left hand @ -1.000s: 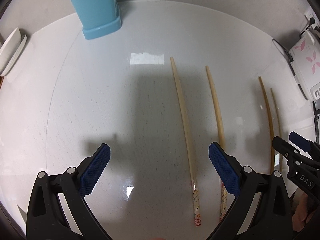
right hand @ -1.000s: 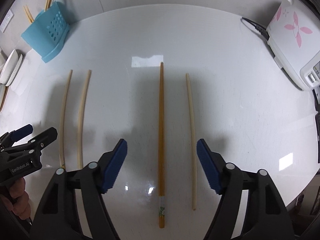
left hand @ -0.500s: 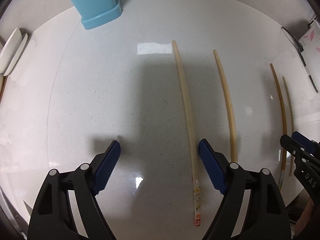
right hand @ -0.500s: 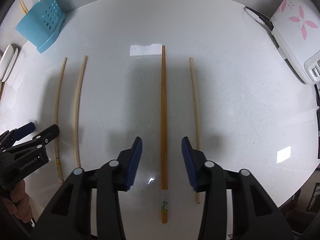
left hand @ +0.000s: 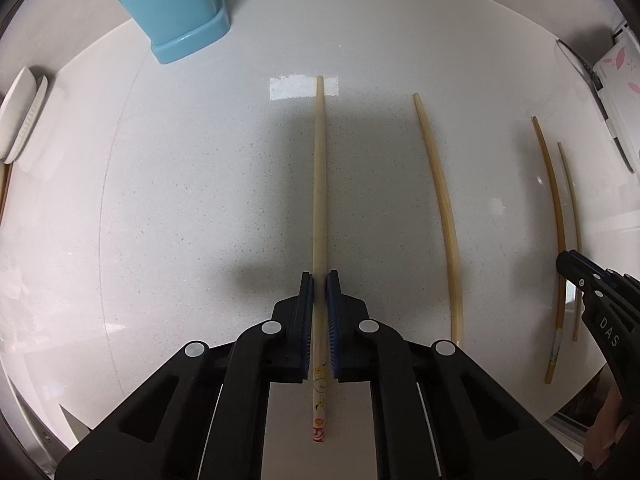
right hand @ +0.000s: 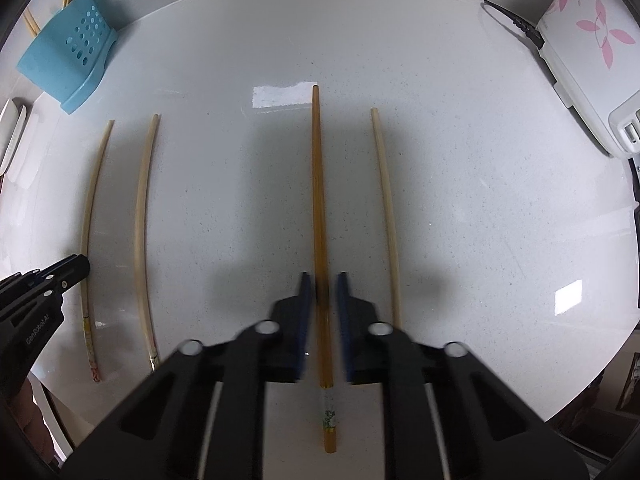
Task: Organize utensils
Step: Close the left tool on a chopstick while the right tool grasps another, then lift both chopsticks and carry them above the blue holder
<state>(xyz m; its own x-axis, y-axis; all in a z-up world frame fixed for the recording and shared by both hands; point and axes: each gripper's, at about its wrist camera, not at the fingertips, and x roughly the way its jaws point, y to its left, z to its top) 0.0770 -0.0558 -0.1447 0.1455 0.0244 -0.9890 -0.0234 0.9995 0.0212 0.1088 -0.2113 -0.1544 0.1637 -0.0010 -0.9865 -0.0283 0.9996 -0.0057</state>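
Both chopsticks, well apart from the blue holder [right hand: 68,66], have just been clamped: pale chopstick [left hand: 319,184] by the left gripper [left hand: 319,280], brown chopstick [right hand: 319,200] by the right gripper [right hand: 321,282], ready for lifting.

Both cameras ride on the handheld grippers and stare almost straight down at the white countertop [left hand: 180,220] from close above, their own black fingers filling the bottom of each frame. The left wrist view catches the other gripper [left hand: 600,312] at its right edge; the right wrist view catches its neighbour [right hand: 36,304] at its left edge. Both share the same row of four chopsticks [right hand: 140,232], the blue utensil holder [left hand: 176,4] at upper left, and the flowered white appliance [right hand: 592,52] at upper right.
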